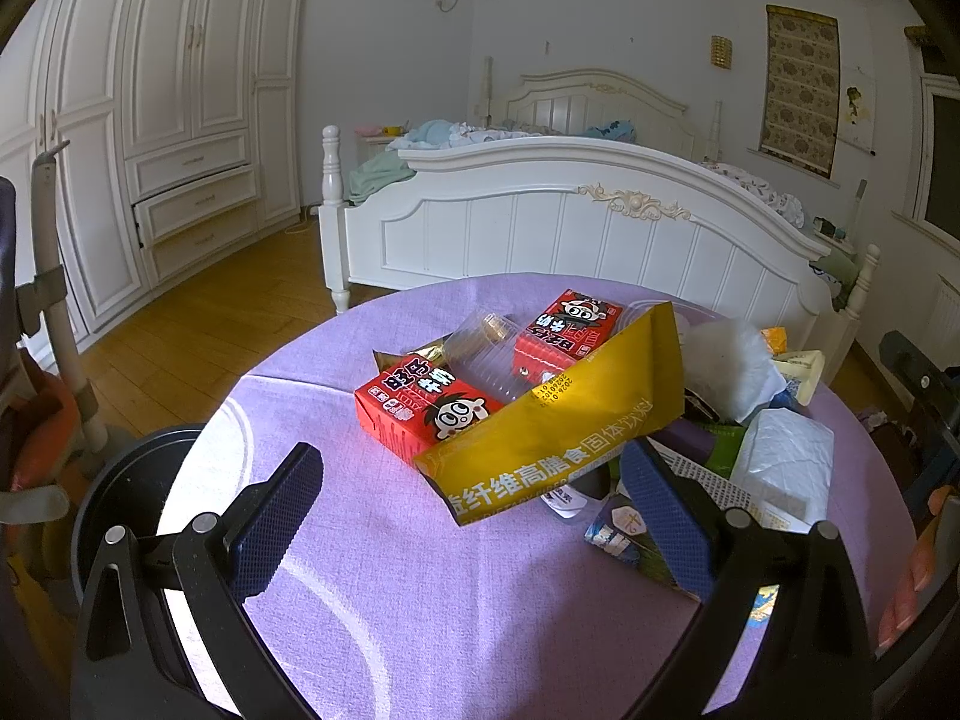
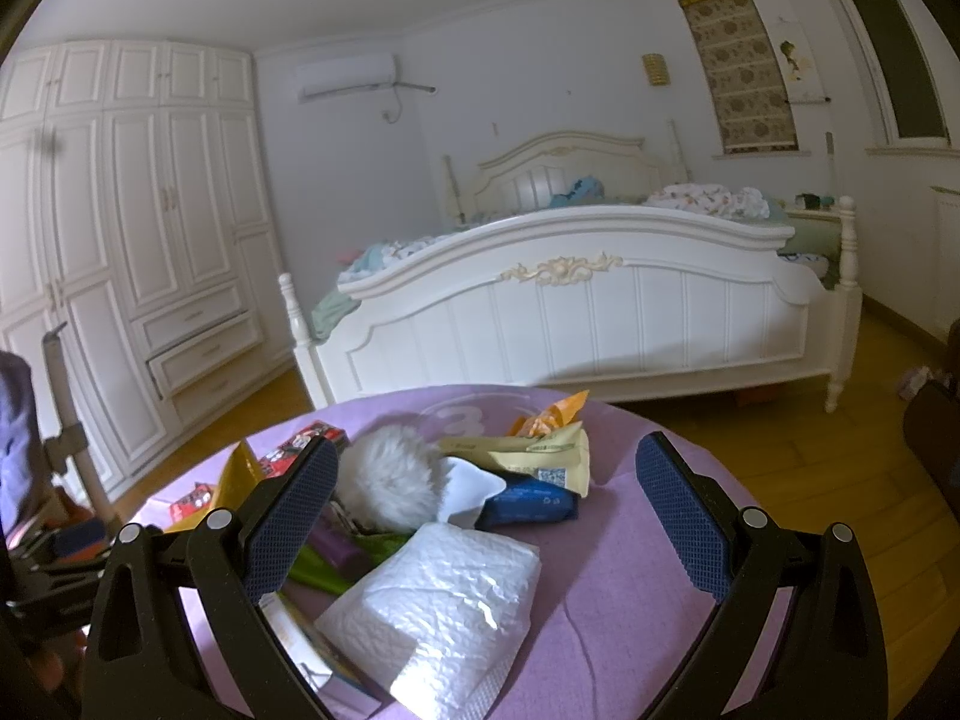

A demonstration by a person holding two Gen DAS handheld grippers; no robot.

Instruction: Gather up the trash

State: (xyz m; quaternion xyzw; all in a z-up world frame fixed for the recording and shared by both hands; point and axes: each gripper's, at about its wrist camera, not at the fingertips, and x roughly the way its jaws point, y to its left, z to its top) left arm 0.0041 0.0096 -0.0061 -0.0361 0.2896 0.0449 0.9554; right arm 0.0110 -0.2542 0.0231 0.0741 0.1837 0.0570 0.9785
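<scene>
A pile of trash lies on a round table with a purple cloth. In the left wrist view I see two red drink cartons, a clear plastic cup, a yellow wrapper and a white padded pouch. My left gripper is open and empty just above the cloth, in front of the yellow wrapper. In the right wrist view the white padded pouch, a white fluffy ball, a blue packet and beige wrappers show. My right gripper is open and empty over them.
A dark round bin stands at the table's left edge. A white bed stands behind the table, and white wardrobes line the left wall. A grey stand rises at far left. Wooden floor surrounds the table.
</scene>
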